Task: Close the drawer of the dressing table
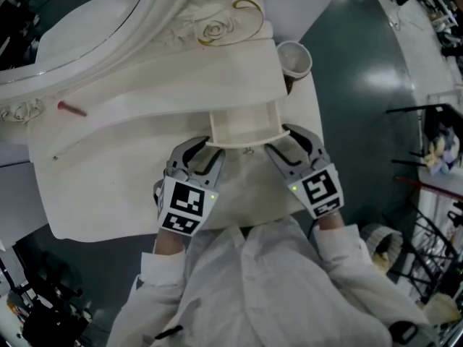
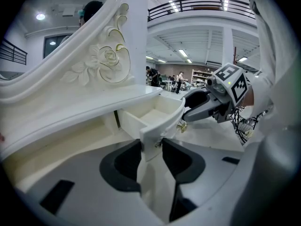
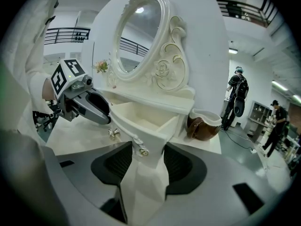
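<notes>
White coat sleeves (image 1: pixel 168 267) reach up to the left grey two-jaw gripper (image 1: pixel 205 150), jaws part-open and clamped on the left front corner of the pulled-out cream wooden drawer (image 1: pixel 242 125), while the right gripper (image 1: pixel 283 140) clamps its right corner likewise.

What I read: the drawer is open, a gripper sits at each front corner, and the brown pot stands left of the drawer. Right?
Wrong on one point: the brown pot stands right of the drawer, not left, as the right gripper view shows. The drawer is open, with the left gripper and right gripper at its front corners.
</notes>
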A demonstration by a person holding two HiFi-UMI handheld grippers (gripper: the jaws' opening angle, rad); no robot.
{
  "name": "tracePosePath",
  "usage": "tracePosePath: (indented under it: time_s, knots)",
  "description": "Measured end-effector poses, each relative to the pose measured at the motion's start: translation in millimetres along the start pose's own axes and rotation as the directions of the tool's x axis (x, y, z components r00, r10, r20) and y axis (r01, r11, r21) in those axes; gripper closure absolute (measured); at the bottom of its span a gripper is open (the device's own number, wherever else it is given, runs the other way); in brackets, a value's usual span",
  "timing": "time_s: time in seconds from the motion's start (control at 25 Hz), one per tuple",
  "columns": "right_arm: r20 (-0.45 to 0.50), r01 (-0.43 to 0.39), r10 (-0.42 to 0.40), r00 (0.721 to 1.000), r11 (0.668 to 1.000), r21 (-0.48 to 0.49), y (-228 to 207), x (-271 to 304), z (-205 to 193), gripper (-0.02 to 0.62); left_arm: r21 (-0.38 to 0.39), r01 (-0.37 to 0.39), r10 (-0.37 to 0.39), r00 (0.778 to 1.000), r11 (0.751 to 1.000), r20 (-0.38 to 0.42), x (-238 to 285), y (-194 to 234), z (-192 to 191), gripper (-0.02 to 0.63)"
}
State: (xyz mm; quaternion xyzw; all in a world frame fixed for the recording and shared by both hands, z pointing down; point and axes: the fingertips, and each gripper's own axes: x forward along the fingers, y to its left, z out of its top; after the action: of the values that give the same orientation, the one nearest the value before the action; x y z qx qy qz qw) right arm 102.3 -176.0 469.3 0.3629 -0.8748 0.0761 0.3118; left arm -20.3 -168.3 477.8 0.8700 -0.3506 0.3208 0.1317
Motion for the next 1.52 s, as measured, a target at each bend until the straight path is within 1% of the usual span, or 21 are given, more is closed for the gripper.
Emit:
tracePosePath:
  time_s: [0.4,0.56,0.76,0.96,1.12,1.52]
  knots:
    - [-0.022,-0.006,0.006,1.0,1.0,-0.003,2,2,2,0.387,-0.009,0.006,-0.006,1.0,1.0,-0.001,-2,2,-3,0.465]
    - [0.018,0.004,-0.005,1.0,1.0,0.018,-1,5,5,0.387,-0.018,0.009,-0.009,1.0,1.0,0.0,-4,2,-1,0.466]
    - [-0.015,-0.014,0.014,1.0,1.0,0.001,1,4,6,0.387,-0.027,0.012,-0.012,1.0,1.0,-0.002,-3,3,-1,0.466]
    - [0.025,-0.008,0.008,1.0,1.0,-0.01,-2,5,12,0.387,-0.031,0.019,-0.018,1.0,0.999,0.017,-6,5,4,0.466]
    - [-0.001,-0.026,0.026,1.0,1.0,-0.016,-1,1,12,0.387,-0.038,0.025,-0.024,0.999,0.999,0.023,-6,4,5,0.466]
    - [0.021,-0.052,0.052,0.998,0.999,0.005,-2,0,17,0.387,-0.056,0.038,-0.036,0.998,0.998,0.049,-9,5,10,0.465]
